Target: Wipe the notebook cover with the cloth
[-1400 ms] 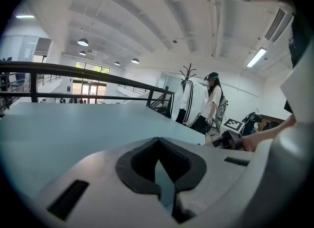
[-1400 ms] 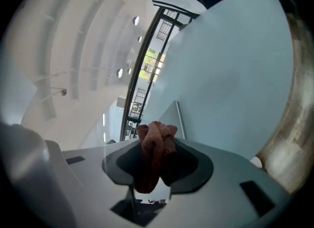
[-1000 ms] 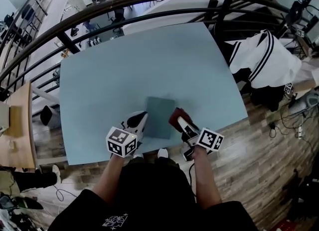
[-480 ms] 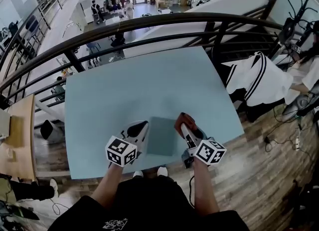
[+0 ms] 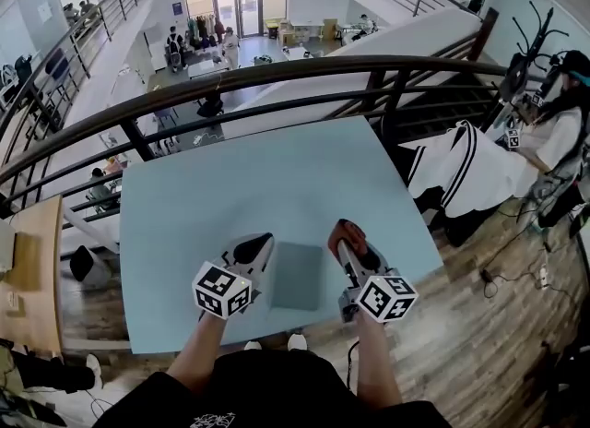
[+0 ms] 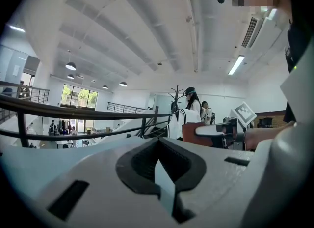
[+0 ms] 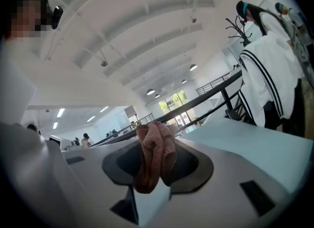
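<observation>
Cloth [image 7: 156, 148], seemingly soft and light, is bunching in the right gripper [image 5: 348, 243], which is pinching its fold; the left gripper [image 5: 251, 253] is sitting closed, empty. Between them the stiff-looking notebook [image 5: 298, 276] is lying flat on the surface [image 5: 277, 168].

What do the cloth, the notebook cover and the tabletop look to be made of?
Cloth: soft fabric, reddish-brown, matte; it bunches in limp rounded folds.
Notebook cover: smooth, matte grey-green, no glare; card or leatherette, can't tell which.
Tabletop: hard, smooth, pale blue, uniform colour, crisp edge; probably laminate or painted board.
</observation>
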Motion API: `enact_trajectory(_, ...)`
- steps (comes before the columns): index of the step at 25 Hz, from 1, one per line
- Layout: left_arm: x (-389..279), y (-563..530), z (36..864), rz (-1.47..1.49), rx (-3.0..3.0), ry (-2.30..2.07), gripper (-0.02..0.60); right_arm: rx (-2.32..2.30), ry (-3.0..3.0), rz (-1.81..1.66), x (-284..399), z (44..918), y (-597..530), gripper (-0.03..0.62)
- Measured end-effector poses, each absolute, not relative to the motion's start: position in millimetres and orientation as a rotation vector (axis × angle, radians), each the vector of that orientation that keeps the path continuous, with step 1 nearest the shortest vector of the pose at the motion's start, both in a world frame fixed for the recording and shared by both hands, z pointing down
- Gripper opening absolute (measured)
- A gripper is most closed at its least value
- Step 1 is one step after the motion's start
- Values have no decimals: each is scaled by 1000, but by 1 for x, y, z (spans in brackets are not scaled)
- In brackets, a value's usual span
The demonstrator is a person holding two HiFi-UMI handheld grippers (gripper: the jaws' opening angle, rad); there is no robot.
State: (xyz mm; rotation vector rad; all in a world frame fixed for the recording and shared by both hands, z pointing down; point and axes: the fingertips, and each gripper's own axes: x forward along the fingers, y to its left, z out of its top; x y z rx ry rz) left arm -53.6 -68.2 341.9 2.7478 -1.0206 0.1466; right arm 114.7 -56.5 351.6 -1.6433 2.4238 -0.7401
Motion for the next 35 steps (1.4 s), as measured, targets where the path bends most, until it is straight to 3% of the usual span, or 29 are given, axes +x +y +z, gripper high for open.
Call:
enact_trajectory(20,-91,-93,249,-44,2882,-1062,-9,-1913,2343,-217,115,243,-45,147)
enact_trajectory(35,-104,-91,254,-51,2881,-1031,-9,-1947,2297,-255,107,250,-36,146)
